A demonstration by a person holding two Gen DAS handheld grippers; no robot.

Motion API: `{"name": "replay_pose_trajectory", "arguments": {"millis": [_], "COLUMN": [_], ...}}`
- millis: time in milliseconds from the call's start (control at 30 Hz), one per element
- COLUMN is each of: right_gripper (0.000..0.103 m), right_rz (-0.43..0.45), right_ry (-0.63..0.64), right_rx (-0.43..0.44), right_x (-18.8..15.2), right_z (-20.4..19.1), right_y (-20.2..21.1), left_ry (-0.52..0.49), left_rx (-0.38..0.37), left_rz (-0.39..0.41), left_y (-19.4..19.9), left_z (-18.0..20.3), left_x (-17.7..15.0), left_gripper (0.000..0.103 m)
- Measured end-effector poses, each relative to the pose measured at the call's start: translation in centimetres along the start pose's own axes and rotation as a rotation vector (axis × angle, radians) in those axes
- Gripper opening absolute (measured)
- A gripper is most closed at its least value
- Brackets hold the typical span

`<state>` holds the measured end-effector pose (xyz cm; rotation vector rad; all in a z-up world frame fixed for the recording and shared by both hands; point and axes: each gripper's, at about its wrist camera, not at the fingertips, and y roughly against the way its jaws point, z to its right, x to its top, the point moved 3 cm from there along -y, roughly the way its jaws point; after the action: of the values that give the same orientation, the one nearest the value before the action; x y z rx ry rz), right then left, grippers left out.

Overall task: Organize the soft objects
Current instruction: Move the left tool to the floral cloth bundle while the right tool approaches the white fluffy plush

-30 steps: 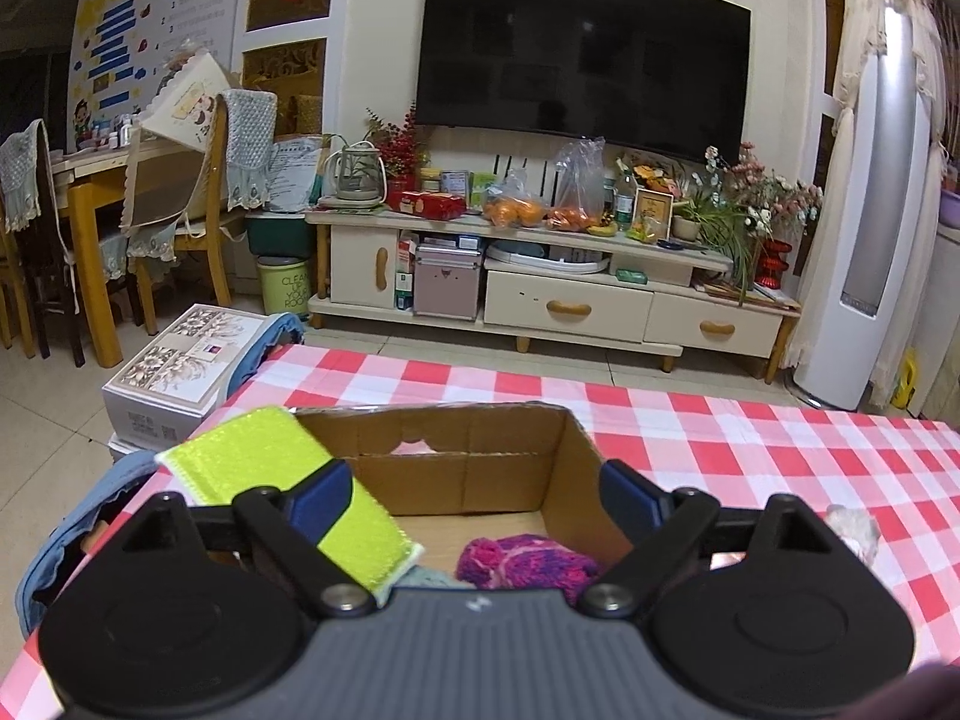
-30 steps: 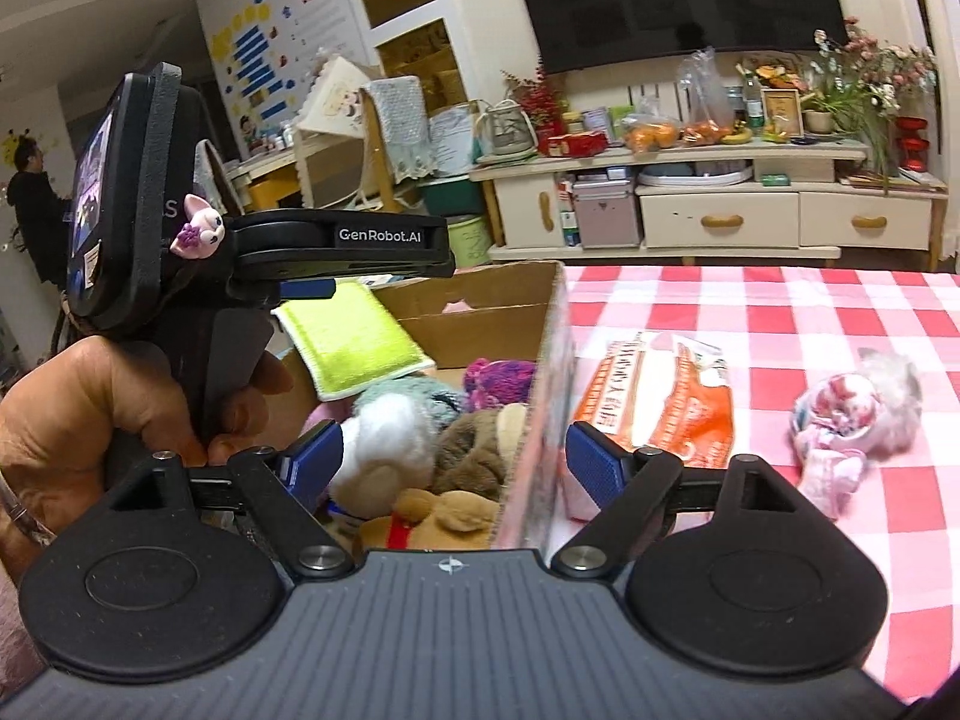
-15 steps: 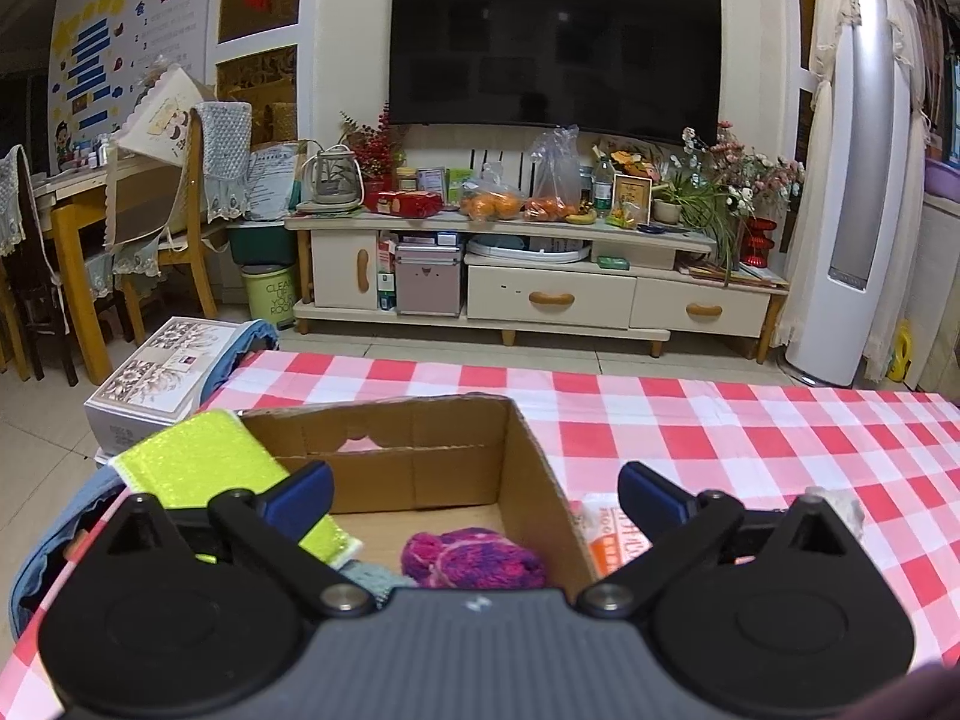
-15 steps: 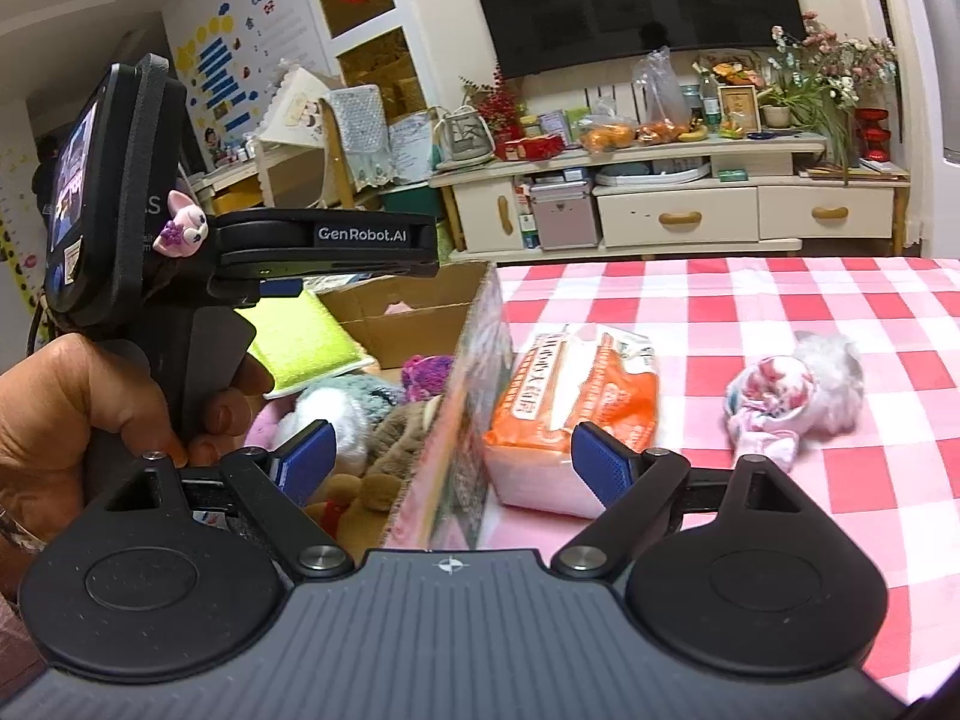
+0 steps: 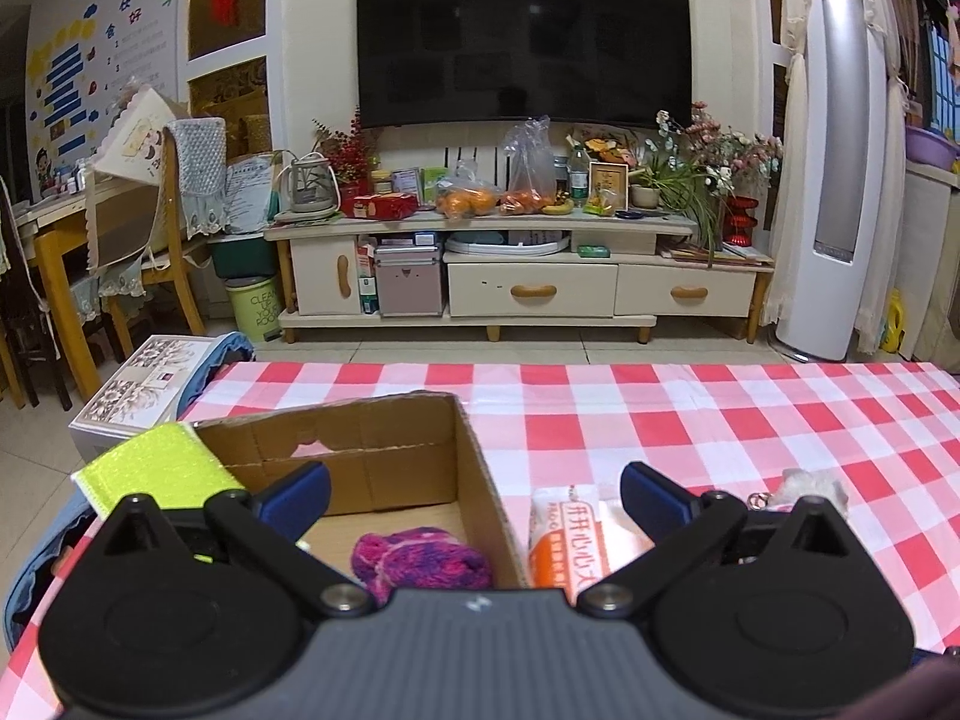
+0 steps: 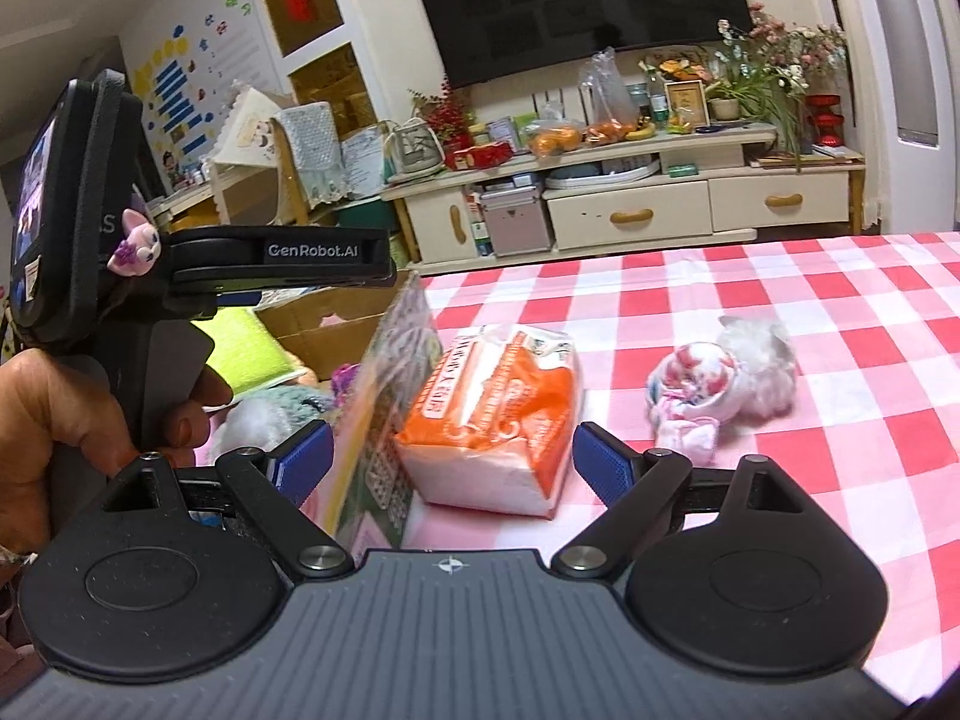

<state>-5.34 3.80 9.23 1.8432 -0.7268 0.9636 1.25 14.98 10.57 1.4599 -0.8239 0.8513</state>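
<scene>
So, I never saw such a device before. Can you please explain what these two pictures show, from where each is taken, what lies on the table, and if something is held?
No robot is here: a person holds a hand tool with two fingers in each hand. Each tool has a camera looking forward along its blue-padded fingers, so the black shape at the bottom is the tool itself.

One picture comes from the left gripper, the other from the right gripper. In the right view you also see the left tool from the side, held by a hand.

On the checked tablecloth stands a cardboard box with a purple knitted thing and a yellow-green cloth. Beside it lie an orange tissue pack and a small pink-white bundle.

Both grippers are open and hold nothing.
</scene>
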Motion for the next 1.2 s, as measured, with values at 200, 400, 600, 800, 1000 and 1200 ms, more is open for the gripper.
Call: {"name": "replay_pose_trajectory", "arguments": {"millis": [200, 400, 600, 800, 1000, 1200], "right_gripper": [0.103, 0.103, 0.103, 0.103, 0.103, 0.103], "right_rz": [0.02, 0.032, 0.041, 0.052, 0.067, 0.083], "right_ry": [-0.018, -0.044, -0.066, -0.085, -0.078, -0.11], "right_rx": [-0.024, -0.05, -0.083, -0.113, -0.157, -0.205], "right_x": [0.0, -0.1, 0.0, 0.3, 0.3, 0.3], "right_z": [0.4, 0.6, 0.7, 1.1, 1.6, 3.0], "right_y": [0.4, 0.4, 0.3, 0.1, -0.1, -0.1], "left_ry": [-0.027, -0.067, -0.108, -0.134, -0.165, -0.196], "left_rx": [-0.003, -0.005, -0.004, -0.012, -0.023, -0.048], "left_rz": [0.0, -0.001, -0.002, -0.009, -0.019, -0.023], "left_y": [-0.1, -0.3, -0.6, -0.8, -1.1, -1.2], "left_z": [1.4, 2.7, 4.1, 5.4, 6.7, 8.2], "left_x": [-0.1, -0.1, -0.3, -0.5, -0.9, -1.3], "left_gripper": [0.102, 0.102, 0.102, 0.102, 0.102, 0.102]}}
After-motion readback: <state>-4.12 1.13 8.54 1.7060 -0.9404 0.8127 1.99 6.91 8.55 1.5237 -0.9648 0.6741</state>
